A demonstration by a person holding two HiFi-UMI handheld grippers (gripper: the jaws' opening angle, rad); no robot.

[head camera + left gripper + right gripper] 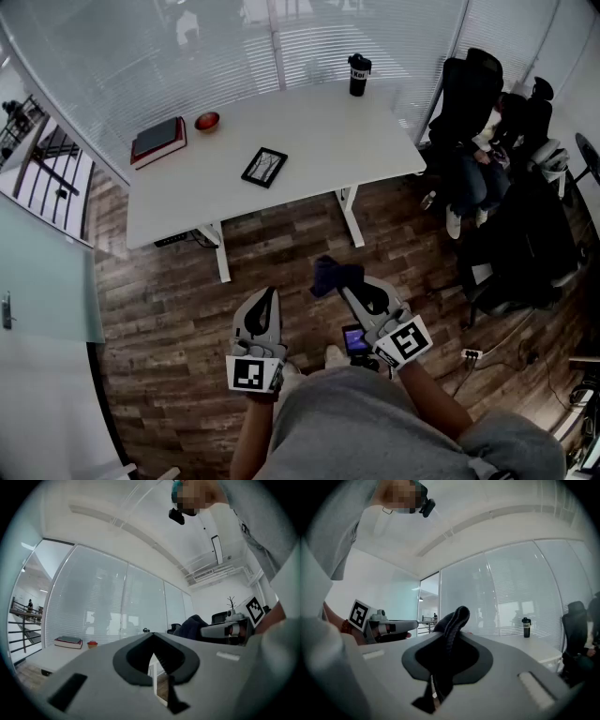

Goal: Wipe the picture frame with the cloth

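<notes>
A small black picture frame (264,167) lies flat near the middle of the white table (309,141), well ahead of both grippers. My right gripper (352,281) is shut on a dark blue cloth (333,274), which sticks out past the jaw tips; in the right gripper view the cloth (451,634) stands up between the closed jaws. The left gripper (265,298) is shut with nothing in it, held beside the right one over the wooden floor. In the left gripper view its jaws (152,656) meet, and the cloth (190,626) shows off to the right.
On the table stand a red-edged book (157,141) and a small red bowl (207,121) at the left, and a black bottle (359,75) at the back right. Office chairs with a seated person (478,141) are on the right. A glass partition (47,281) is at the left.
</notes>
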